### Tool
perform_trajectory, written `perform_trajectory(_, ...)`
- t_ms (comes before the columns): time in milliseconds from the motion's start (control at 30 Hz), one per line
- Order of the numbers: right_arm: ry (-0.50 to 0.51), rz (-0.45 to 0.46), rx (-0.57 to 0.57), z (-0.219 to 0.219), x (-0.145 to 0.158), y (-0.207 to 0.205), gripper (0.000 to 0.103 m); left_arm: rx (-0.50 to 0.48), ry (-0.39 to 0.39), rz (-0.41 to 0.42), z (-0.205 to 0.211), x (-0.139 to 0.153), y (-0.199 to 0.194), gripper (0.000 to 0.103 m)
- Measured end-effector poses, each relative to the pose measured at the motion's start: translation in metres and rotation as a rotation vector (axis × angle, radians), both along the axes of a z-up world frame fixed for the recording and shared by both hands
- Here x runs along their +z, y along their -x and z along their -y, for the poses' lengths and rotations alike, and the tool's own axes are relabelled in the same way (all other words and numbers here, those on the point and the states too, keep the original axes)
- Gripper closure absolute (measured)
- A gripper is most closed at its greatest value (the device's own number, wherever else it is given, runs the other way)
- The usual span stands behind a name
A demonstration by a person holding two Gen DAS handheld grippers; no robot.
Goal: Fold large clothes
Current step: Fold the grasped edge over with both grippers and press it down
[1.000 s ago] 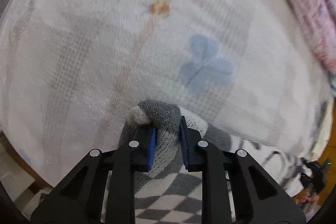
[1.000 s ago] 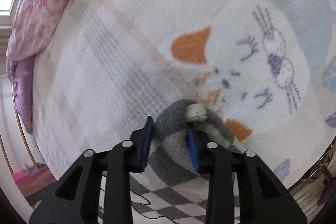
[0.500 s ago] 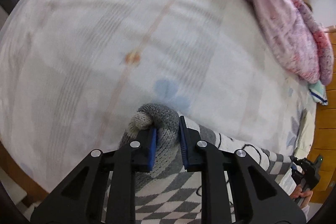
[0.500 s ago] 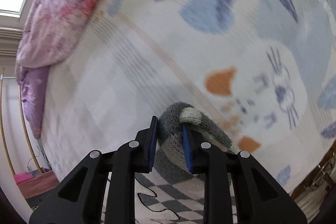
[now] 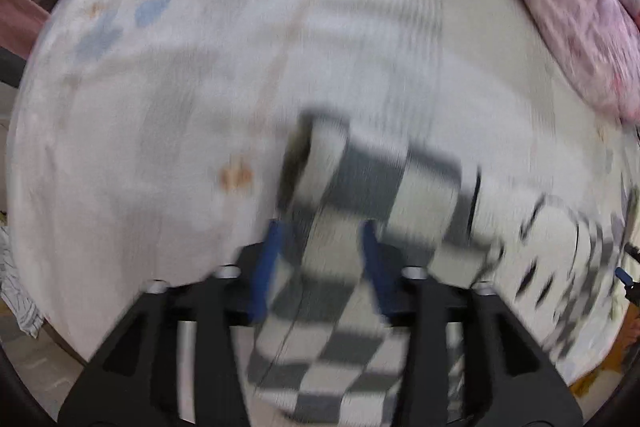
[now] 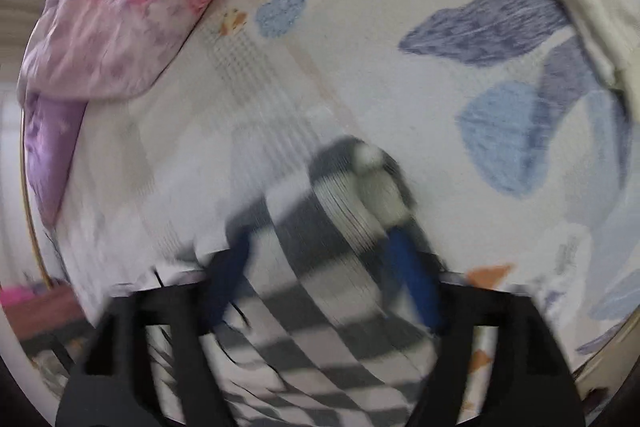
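A bed fills both views, spread with a pale fleece blanket [image 5: 168, 115] printed with faint grey check bands, blue shapes and small orange marks; in my right wrist view the same blanket [image 6: 360, 39] shows large blue and slate leaf shapes. A pink floral quilt [image 5: 580, 27] is bunched along the far right edge in my left view, and the quilt [image 6: 132, 7] sits at upper left in my right view, with a purple layer under it. The garment I am folding, a grey and white checkered knit sweater [image 5: 360, 195], lies on the blanket near the bottom centre of each view, heavily blurred by motion; in my right view the sweater [image 6: 320, 235] ends in a rolled grey and white edge. My left gripper [image 5: 322, 241] points down over it, jaws opening, with blue pads on either side of the knit and visibly apart from it. My right gripper [image 6: 324, 259] is likewise opening, spread wide, the cloth lying loose between its blue pads.
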State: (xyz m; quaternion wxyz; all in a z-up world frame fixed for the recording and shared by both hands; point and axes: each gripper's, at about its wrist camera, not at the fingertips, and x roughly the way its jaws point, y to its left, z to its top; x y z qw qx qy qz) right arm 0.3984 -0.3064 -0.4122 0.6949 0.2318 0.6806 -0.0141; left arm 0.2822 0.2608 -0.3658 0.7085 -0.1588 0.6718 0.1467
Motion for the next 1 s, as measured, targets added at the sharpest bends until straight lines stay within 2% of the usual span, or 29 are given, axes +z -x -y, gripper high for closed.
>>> perform_trajectory(33,0.034,0.025,0.034,0.001,0.011,0.016,0.017,-0.004,0.002,-0.015,0.001,0.000,0.013,0.043)
perform_trajectory(100,0.079,0.014,0.064,0.004,0.020,0.044,0.017,0.012,0.003,-0.035,0.000,0.001,0.037,0.043)
perform_trajectory(133,0.113,-0.009,0.062,0.007,0.023,0.069,0.017,0.036,0.029,-0.057,0.001,-0.001,0.057,0.043)
perform_trajectory(233,0.104,-0.044,0.034,0.011,0.023,0.130,0.017,0.130,0.113,-0.098,0.007,-0.007,0.106,0.043)
perform_trajectory(333,0.122,-0.119,0.002,0.009,0.010,0.184,0.017,0.193,0.180,-0.181,0.024,-0.027,0.145,0.043)
perform_trajectory(467,-0.010,-0.196,-0.081,0.000,-0.024,0.229,0.017,0.235,0.255,-0.200,0.038,-0.053,0.163,0.044)
perform_trajectory(500,-0.034,-0.195,-0.105,0.000,-0.029,0.232,0.017,0.263,0.278,-0.171,0.039,-0.060,0.164,0.047)
perform_trajectory(533,-0.077,-0.185,-0.143,-0.001,-0.036,0.235,0.017,0.282,0.282,-0.151,0.039,-0.064,0.165,0.063)
perform_trajectory(600,-0.173,-0.160,-0.241,-0.002,-0.047,0.237,0.018,0.306,0.260,-0.160,0.038,-0.072,0.165,0.085)
perform_trajectory(633,-0.199,-0.151,-0.250,-0.004,-0.050,0.235,0.036,0.326,0.253,-0.150,0.036,-0.074,0.165,0.090)
perform_trajectory(667,-0.214,-0.135,-0.253,-0.008,-0.054,0.231,0.056,0.331,0.249,-0.141,0.036,-0.074,0.165,0.090)
perform_trajectory(700,-0.197,-0.151,-0.257,-0.010,-0.056,0.230,0.081,0.324,0.236,-0.139,0.036,-0.071,0.166,0.091)
perform_trajectory(733,-0.185,-0.162,-0.280,-0.010,-0.057,0.230,0.087,0.302,0.208,-0.146,0.039,-0.067,0.167,0.091)
perform_trajectory(767,-0.177,-0.146,-0.321,-0.006,-0.051,0.233,0.089,0.281,0.189,-0.147,0.043,-0.062,0.169,0.091)
perform_trajectory(800,-0.157,-0.146,-0.316,-0.006,-0.048,0.233,0.091,0.261,0.180,-0.143,0.046,-0.056,0.172,0.091)
perform_trajectory(867,-0.068,-0.132,-0.262,-0.006,-0.037,0.236,0.091,0.228,0.184,-0.124,0.052,-0.047,0.182,0.091)
perform_trajectory(1000,-0.009,-0.149,-0.206,0.001,-0.031,0.237,0.091,0.231,0.182,-0.140,0.053,-0.053,0.202,0.091)
